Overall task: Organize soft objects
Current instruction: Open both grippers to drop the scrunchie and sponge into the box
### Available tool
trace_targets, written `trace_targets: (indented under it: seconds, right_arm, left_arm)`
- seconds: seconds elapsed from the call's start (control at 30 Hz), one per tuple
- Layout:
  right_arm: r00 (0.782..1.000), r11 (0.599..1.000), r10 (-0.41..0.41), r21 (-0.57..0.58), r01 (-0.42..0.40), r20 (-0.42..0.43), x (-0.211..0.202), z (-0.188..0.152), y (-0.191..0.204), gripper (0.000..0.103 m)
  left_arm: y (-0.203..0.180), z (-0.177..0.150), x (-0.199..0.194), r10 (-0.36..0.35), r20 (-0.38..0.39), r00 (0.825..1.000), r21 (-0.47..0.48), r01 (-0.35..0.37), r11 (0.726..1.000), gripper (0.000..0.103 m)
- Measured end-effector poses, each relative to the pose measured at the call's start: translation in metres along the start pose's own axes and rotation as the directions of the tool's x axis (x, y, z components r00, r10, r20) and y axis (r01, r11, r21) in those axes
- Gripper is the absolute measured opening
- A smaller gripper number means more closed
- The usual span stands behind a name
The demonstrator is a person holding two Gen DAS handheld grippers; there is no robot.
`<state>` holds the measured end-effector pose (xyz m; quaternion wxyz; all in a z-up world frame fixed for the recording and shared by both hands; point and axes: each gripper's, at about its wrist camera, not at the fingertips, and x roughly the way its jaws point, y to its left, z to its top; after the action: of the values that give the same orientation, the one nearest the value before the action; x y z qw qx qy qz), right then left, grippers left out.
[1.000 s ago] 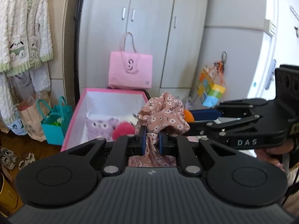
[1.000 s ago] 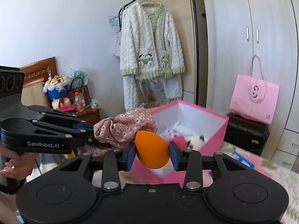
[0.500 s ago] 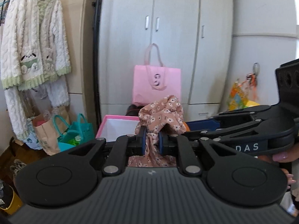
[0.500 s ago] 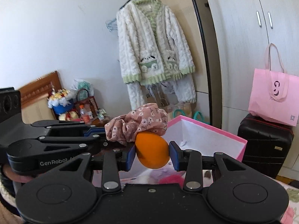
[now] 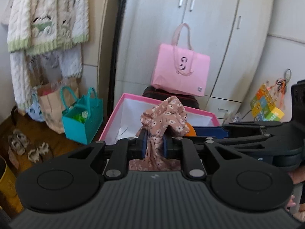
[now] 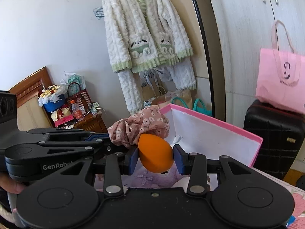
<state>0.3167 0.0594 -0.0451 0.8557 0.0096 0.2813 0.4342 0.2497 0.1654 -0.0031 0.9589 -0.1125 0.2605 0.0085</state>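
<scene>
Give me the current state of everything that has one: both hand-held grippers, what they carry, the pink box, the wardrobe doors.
Left hand-held gripper: jaws just easing open, pads still on the floral cloth.
Floral cloth: bunched, held up.
Right hand-held gripper: shut on the orange egg-shaped sponge.
Orange egg-shaped sponge: gripped, touching the cloth above it.
Pink box: open, plush toys inside.
Wardrobe doors: closed.

Cream fleece cardigan with green trim (image 6: 146,34) hung by grey wardrobe doors (image 5: 200,38). Pink paper carrier bag (image 5: 181,72) sat on black suitcase (image 6: 272,139). Teal handled bag (image 5: 82,120) stood beside brown paper bag (image 5: 51,106).
</scene>
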Motion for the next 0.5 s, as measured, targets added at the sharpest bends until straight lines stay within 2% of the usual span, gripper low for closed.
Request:
trace_targets:
  seconds: [0.03,0.1,0.13,0.17,0.2,0.27,0.5]
  right_arm:
    - [1.000,1.000,-0.003,-0.005,0.003,-0.013,0.004,0.000,-0.001,0.046]
    - [1.000,1.000,-0.024,-0.010,0.024,-0.011,0.004,-0.001,-0.002,0.047]
    - [1.000,1.000,-0.031,-0.005,0.031,-0.005,0.002,-0.001,-0.003,0.047]
    - [1.000,1.000,-0.031,0.003,0.031,0.002,-0.001,-0.002,-0.004,0.052]
    - [0.999,0.999,-0.036,0.017,0.035,0.009,-0.006,-0.004,-0.005,0.062]
    - [0.999,0.998,-0.050,0.028,0.049,0.021,-0.016,-0.007,-0.007,0.071]
    - [0.993,0.993,-0.110,-0.033,0.111,0.047,-0.068,-0.020,0.010,0.071]
  left_arm:
    - [0.001,0.000,0.002,0.014,-0.007,1.000,0.001,-0.014,1.000,0.020]
    - [0.001,0.000,0.000,0.039,-0.012,0.999,-0.003,-0.039,0.999,0.033]
    - [0.002,0.001,-0.002,0.044,-0.012,0.999,-0.002,-0.044,0.999,0.037]
    - [0.002,0.001,-0.006,0.049,-0.007,0.999,0.003,-0.049,0.999,0.044]
    - [0.001,0.002,-0.012,0.053,0.003,0.999,0.013,-0.053,0.998,0.052]
    - [-0.002,0.003,-0.026,0.051,0.023,0.998,0.040,-0.052,0.998,0.059]
    - [-0.024,-0.002,-0.084,0.038,0.040,0.998,0.159,-0.044,0.986,0.070]
